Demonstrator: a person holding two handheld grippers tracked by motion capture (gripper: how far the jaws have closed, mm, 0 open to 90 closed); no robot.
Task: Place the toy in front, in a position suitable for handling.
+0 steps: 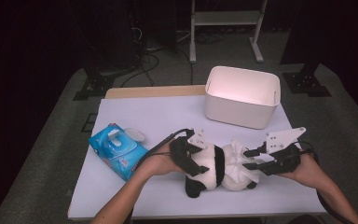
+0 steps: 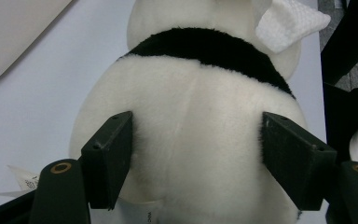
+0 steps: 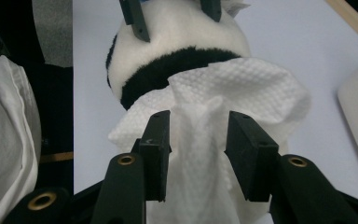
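A black-and-white plush panda [image 1: 214, 165] lay on the white surface [image 1: 168, 116], near its front edge. The left gripper [image 1: 186, 156] clasped the panda's body, its pads pressed into the fur. A white wipe [image 1: 237, 158] draped the panda's other end. The right gripper [image 1: 251, 159] was released, the wipe loose between its parted jaws. A blue wipes pack [image 1: 116, 150] lay to the left, a white bin [image 1: 242, 95] behind.

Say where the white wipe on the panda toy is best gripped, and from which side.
Grip the wipe at its bunched, raised fold in the middle, where the cloth stands up off the panda toy. Come from the toy's right end, where the right hand-held gripper already straddles that fold. The left hand-held gripper clamps the toy's other end, so that side is probably blocked.
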